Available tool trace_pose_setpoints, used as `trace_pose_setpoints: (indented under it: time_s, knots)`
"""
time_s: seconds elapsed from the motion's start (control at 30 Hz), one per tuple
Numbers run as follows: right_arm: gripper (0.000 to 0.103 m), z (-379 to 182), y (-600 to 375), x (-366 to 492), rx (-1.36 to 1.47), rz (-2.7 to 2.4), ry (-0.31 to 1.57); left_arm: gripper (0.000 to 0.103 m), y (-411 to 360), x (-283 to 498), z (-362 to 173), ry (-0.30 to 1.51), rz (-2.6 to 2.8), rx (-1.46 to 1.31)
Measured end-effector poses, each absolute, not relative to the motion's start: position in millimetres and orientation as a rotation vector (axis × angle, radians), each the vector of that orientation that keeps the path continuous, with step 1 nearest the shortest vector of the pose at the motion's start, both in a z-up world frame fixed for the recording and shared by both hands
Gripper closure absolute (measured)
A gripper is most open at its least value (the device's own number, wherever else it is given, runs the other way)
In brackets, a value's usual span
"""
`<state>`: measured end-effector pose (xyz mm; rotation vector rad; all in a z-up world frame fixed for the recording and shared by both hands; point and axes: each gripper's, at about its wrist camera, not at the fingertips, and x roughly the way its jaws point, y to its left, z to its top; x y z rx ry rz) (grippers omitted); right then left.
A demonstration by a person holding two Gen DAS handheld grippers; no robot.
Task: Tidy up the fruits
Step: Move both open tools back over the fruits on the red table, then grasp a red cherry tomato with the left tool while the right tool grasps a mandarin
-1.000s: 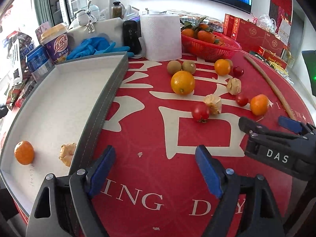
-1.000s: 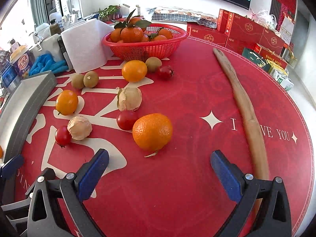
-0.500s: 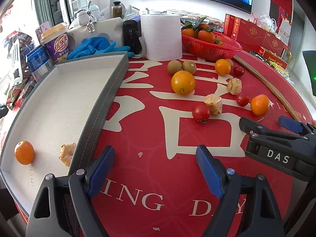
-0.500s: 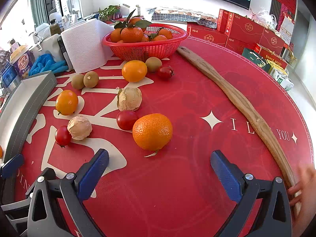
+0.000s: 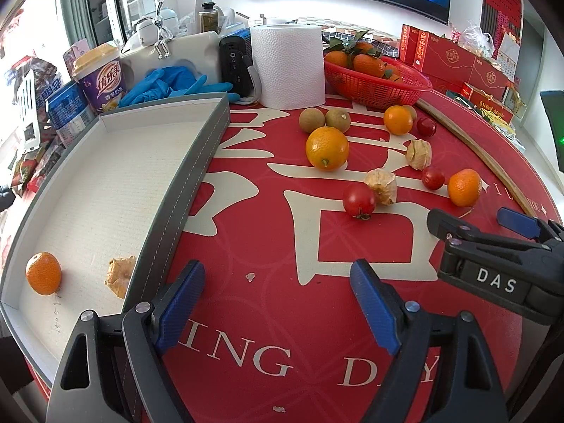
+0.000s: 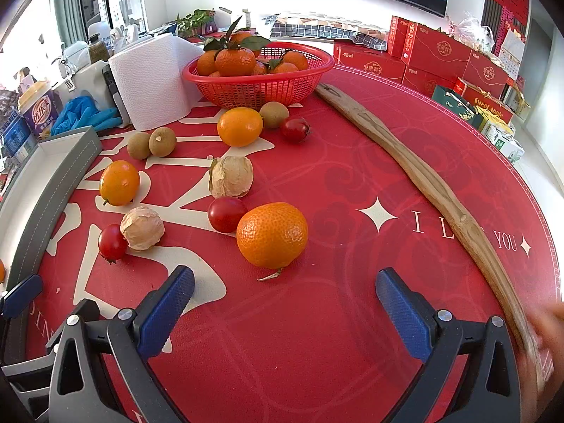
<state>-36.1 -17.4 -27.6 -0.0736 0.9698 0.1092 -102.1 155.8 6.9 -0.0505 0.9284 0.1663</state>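
Since the earlier frames only the long wooden stick (image 6: 419, 172) has shifted, swinging so its far end now lies by the red basket (image 6: 261, 84), with a blurred bare hand (image 6: 543, 338) at its near end; both grippers and all loose fruit sit as before. Right gripper (image 6: 283, 303) hovers low over the red mat (image 6: 317, 335), fingers spread wide, empty, the mandarin (image 6: 272, 235) just ahead and slightly left of centre. Judgement: this is the next pick, so shift left until the gap straddles it, then close gently, avoiding the cherry tomato (image 6: 225, 214) touching its left side. Left gripper (image 5: 278, 305) also spread, empty, beside the grey tray (image 5: 183, 190), which holds a small mandarin (image 5: 43, 273) and a husked fruit (image 5: 120, 276). Further out lie oranges, kiwis and tomatoes, still to sort.
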Motion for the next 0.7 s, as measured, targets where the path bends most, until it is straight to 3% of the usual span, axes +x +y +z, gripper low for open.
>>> trace_pose_setpoints:
  time_s: [0.57, 0.7]
  knots:
    - [0.000, -25, -31, -39, -0.096, 0.217, 1.004, 0.017, 145, -84, 27, 0.920, 0.068, -0.014]
    - [0.000, -21, -62, -57, 0.000, 0.270, 0.974, 0.032, 130, -69, 16, 0.957, 0.034, 0.015]
